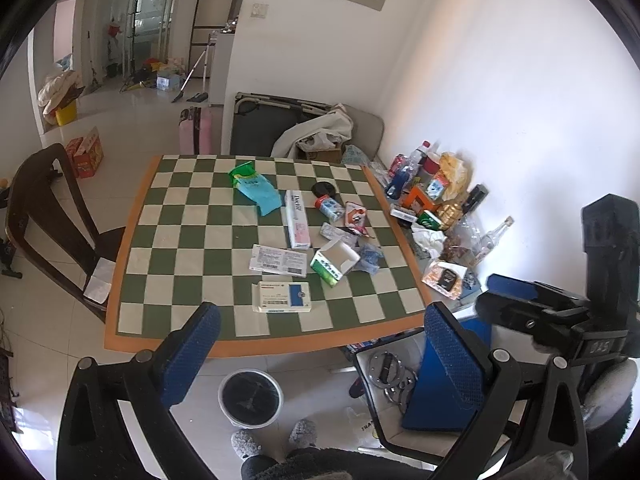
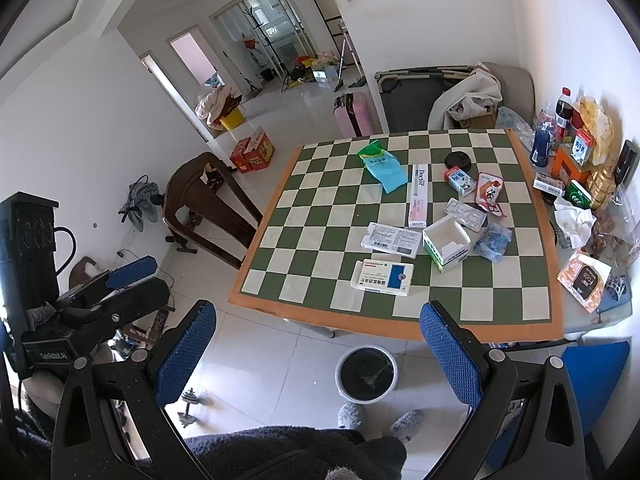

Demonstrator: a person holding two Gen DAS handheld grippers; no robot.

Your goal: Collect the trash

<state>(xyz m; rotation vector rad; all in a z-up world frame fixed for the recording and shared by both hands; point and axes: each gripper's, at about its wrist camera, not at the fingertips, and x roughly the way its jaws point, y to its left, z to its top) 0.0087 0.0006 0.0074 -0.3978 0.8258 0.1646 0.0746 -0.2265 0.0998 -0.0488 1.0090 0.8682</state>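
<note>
Trash lies scattered on the green-and-cream checkered tablecloth (image 1: 192, 240) (image 2: 320, 264): a white-and-blue medicine box (image 1: 283, 297) (image 2: 382, 277) nearest me, an opened green-and-white carton (image 1: 334, 261) (image 2: 446, 243), a flat paper leaflet (image 1: 278, 261) (image 2: 391, 240), a long pink toothpaste box (image 1: 297, 219) (image 2: 419, 194), a teal bag (image 1: 256, 188) (image 2: 382, 165), a small milk carton (image 1: 330, 206) (image 2: 460, 181) and a blister pack (image 1: 338, 234) (image 2: 466, 213). A white bin with a black liner (image 1: 251, 397) (image 2: 367, 373) stands on the floor below the table edge. My left gripper (image 1: 320, 352) and right gripper (image 2: 316, 348) hang open and empty above the table's near edge.
Bottles, snacks and boxes crowd the right strip of the table (image 1: 436, 196) (image 2: 580, 160) against the wall. A dark wooden chair (image 1: 52, 216) (image 2: 208, 204) stands left of the table. A person's slippered feet (image 1: 276, 438) (image 2: 380, 420) are beside the bin. A blue chair (image 1: 436, 392) is on the right.
</note>
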